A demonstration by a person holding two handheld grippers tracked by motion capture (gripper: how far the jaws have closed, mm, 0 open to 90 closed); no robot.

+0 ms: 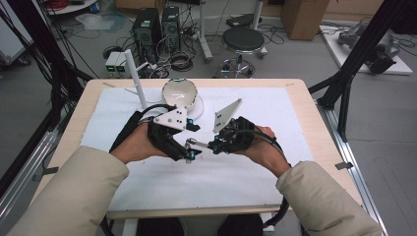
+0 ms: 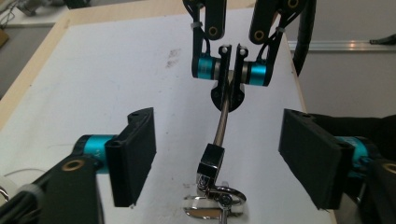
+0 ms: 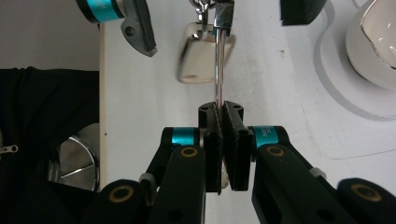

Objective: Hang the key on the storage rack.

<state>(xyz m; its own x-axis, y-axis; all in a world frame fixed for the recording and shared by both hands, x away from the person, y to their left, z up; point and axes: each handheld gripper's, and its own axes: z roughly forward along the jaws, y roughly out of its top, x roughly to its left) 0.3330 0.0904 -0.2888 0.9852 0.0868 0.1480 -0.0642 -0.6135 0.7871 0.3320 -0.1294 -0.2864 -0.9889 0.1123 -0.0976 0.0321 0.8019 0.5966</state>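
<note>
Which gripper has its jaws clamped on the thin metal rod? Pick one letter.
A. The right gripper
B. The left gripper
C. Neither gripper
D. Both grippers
A: in the right gripper view, the right gripper has its jaws pressed together on the metal rod, while in the left gripper view the left gripper has its jaws standing apart on either side of the rod's far end, not touching it.

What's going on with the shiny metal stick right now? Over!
Right gripper shut on the metal rod. Left gripper open, jaws either side of the rod's clamp end, not touching. White bowl behind, out of the way.
</note>
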